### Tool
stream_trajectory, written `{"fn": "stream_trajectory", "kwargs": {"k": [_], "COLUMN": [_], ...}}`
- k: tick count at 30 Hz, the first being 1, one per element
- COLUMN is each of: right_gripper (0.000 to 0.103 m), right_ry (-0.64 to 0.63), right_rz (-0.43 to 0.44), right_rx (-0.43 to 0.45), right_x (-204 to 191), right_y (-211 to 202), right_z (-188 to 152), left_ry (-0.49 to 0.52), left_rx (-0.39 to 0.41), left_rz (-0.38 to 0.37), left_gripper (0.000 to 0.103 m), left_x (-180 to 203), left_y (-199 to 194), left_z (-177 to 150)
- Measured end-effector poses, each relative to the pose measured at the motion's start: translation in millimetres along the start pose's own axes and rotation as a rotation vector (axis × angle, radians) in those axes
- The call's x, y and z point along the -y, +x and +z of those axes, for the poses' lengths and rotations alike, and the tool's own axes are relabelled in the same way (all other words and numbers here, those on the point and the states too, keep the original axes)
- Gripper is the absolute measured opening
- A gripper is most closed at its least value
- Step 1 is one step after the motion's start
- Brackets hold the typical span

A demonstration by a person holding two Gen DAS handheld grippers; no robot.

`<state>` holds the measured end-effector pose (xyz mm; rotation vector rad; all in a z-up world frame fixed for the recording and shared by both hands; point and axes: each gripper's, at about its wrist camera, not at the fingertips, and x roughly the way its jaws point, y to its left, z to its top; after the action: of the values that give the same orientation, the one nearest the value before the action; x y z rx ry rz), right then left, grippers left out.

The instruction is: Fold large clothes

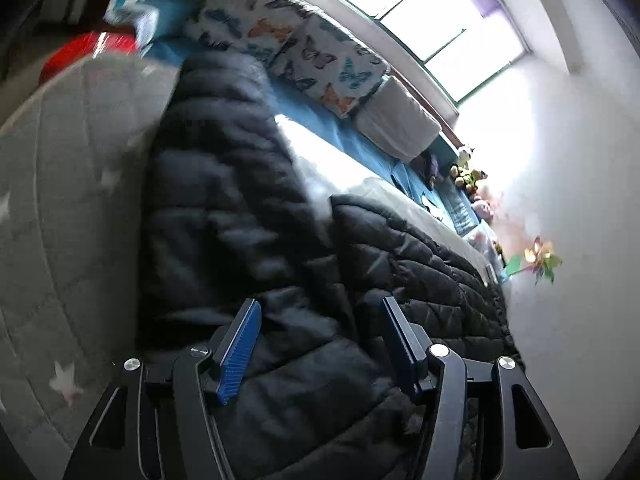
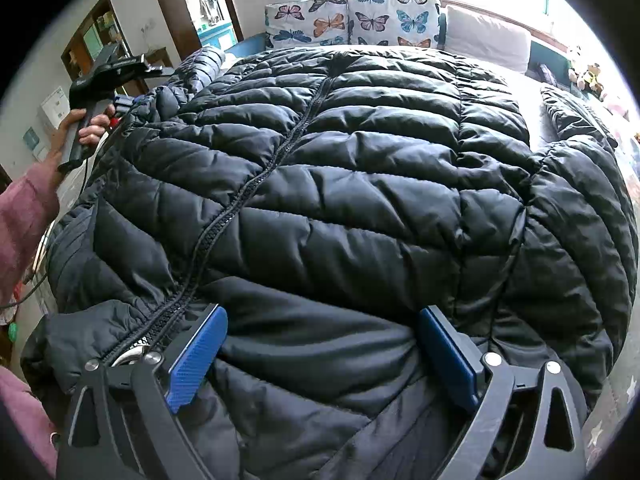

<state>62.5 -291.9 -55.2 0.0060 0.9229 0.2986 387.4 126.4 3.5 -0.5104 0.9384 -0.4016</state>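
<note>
I see the black quilted puffer jacket [image 2: 340, 184] lying zip-up on the grey star-print bedspread [image 1: 60, 220], body not yet folded, so most work remains. My right gripper [image 2: 320, 356] is released wide over the hem at 6 o'clock; my left gripper [image 2: 120, 100], at 10 o'clock, I cannot tell. No containers visible
</note>
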Motion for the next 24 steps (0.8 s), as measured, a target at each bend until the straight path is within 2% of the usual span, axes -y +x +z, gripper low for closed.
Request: {"fn": "stream_trajectory", "kwargs": {"k": [3, 5, 7, 10, 13, 15, 17, 19, 21, 24], "right_gripper": [0.103, 0.103, 0.103, 0.103, 0.103, 0.103, 0.103, 0.103, 0.103, 0.103], "right_ry": [-0.001, -0.002, -0.002, -0.008, -0.014, -0.015, -0.016, -0.018, -0.020, -0.023], "right_rz": [0.001, 0.004, 0.005, 0.005, 0.002, 0.002, 0.004, 0.006, 0.008, 0.006], "right_rx": [0.001, 0.002, 0.001, -0.005, -0.006, -0.006, -0.004, -0.002, 0.000, 0.002], "right_x": [0.3, 0.9, 1.1, 0.4, -0.4, -0.2, 0.2, 0.8, 0.7, 0.5], "right_y": [-0.3, 0.5, 1.7, 3.7, 5.1, 5.3, 5.4, 5.6, 5.8, 6.1], "right_z": [-0.7, -0.3, 0.4, 1.5, 1.6, 1.6, 1.4, 1.4, 1.1, 1.5], "left_ry": [0.016, -0.021, -0.064, -0.116, -0.143, -0.167, -0.225, -0.287, -0.333, -0.341], "left_rx": [0.120, 0.153, 0.146, 0.124, 0.125, 0.114, 0.088, 0.071, 0.055, 0.050], "left_rz": [0.065, 0.107, 0.145, 0.160, 0.232, 0.244, 0.228, 0.116, 0.035, -0.003], "left_gripper": [0.066, 0.066, 0.066, 0.066, 0.066, 0.066, 0.070, 0.071, 0.071, 0.071], "left_x": [-1.3, -8.1, -24.1, -45.4, -63.7, -80.0, -97.5, -114.2, -125.8, -133.9], "left_y": [-17.0, -27.4, -25.0, -13.9, 0.3, 6.9, 17.3, 25.7, 33.0, 47.2], "left_z": [15.8, 23.6, 39.9, 59.5, 77.7, 89.5, 96.9, 99.8, 100.1, 104.2]}}
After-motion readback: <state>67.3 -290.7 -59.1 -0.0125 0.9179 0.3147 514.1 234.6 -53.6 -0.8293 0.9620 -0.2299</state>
